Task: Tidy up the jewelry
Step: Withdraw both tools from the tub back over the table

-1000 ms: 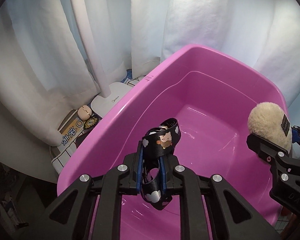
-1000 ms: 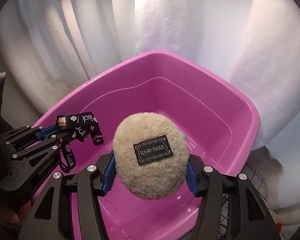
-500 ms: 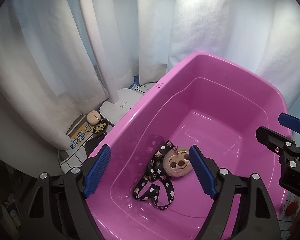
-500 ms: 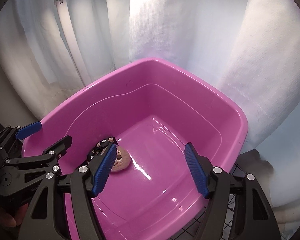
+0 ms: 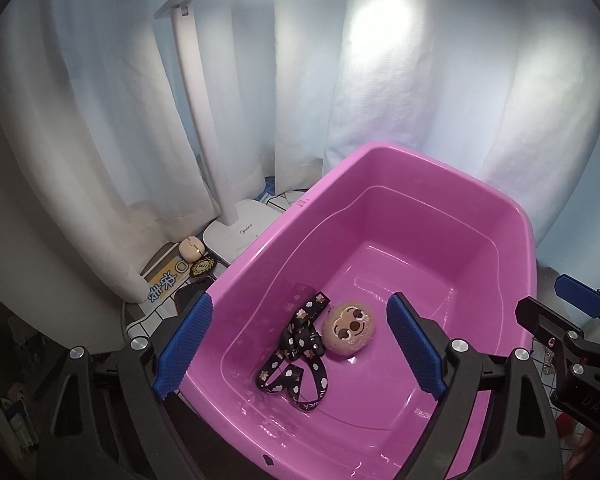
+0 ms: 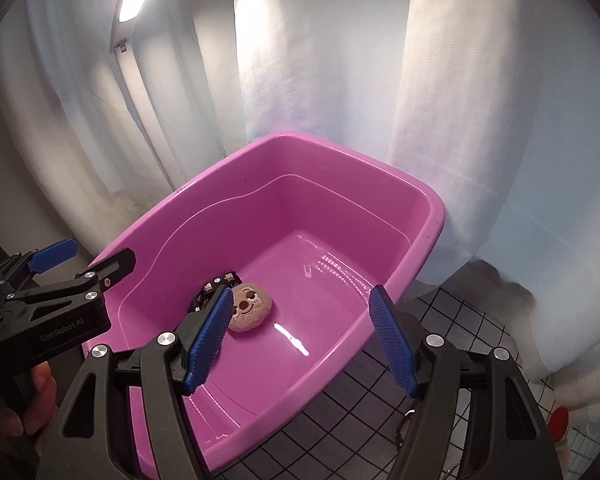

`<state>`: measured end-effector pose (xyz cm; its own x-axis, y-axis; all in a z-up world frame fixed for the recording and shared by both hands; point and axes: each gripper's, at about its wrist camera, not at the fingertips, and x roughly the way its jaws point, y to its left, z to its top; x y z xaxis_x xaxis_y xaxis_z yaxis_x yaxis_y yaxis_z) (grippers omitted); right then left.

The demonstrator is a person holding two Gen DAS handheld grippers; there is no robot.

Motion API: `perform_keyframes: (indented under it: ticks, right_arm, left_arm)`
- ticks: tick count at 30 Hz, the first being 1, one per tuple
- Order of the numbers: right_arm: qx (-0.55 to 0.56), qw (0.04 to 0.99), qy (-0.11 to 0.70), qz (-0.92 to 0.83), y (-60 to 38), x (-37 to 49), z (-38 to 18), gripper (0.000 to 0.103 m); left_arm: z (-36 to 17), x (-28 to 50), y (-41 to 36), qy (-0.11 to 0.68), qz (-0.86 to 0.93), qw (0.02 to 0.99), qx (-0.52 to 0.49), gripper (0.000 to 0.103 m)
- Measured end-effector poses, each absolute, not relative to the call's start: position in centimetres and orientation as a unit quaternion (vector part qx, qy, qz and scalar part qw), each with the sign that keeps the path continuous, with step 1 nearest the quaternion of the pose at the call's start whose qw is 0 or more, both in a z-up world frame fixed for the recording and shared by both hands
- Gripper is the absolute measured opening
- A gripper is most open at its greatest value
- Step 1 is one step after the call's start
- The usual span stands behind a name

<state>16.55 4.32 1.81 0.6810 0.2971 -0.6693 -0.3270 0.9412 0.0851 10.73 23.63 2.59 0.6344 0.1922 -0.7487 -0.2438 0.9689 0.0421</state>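
1. White curtains (image 5: 100, 120) fill the upper half of both views, lit brightly from above.
2. A pink tub (image 5: 516, 216) takes up the middle and lower right of the left wrist view. In the right wrist view it sits in the centre (image 6: 436, 216), resting on a black grid-patterned surface (image 6: 380, 408) at lower right.
3. A white lamp (image 5: 236, 236) stands just beside the tub's left rim, its pole rising toward the top of the frame.
4. The left gripper (image 5: 300, 348) hangs over the tub's near end, its jaws opening. The blue pads (image 5: 184, 344) are spread wide and hold nothing; the strap and plush lie below, between them in the picture. It also shows at the left edge of the right wrist view (image 6: 88, 260), with a hand (image 6: 32, 396) on its grip.
5. The right gripper (image 6: 300, 340) has its fingers spread apart too, empty, above the tub's near right corner.
6. A black lanyard (image 5: 296, 352) with small pale prints lies looped on the tub floor.
7. A round tan plush face (image 5: 350, 326) lies touching the lanyard's right side, face up.
8. Small clutter sits left of the lamp base: a beige case (image 5: 191, 247) and a printed card (image 5: 166, 284).
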Motion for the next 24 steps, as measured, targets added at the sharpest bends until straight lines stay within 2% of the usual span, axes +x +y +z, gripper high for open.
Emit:
perform_keyframes:
  ticks: [10, 24]
  right_arm:
    - [0.025, 0.928, 0.347, 0.133, -1.6, 11.5, 1.6, 0.067]
    - [0.074, 0.938, 0.335, 0.047, -11.6, 2.9, 0.5, 0.068]
  left_arm:
    - [5.1, 8.9, 18.5, 0.390, 0.078, 0.917, -0.017, 0.088]
    - [5.8, 6.4, 8.2, 0.390, -0.011, 0.921, 0.009, 0.088]
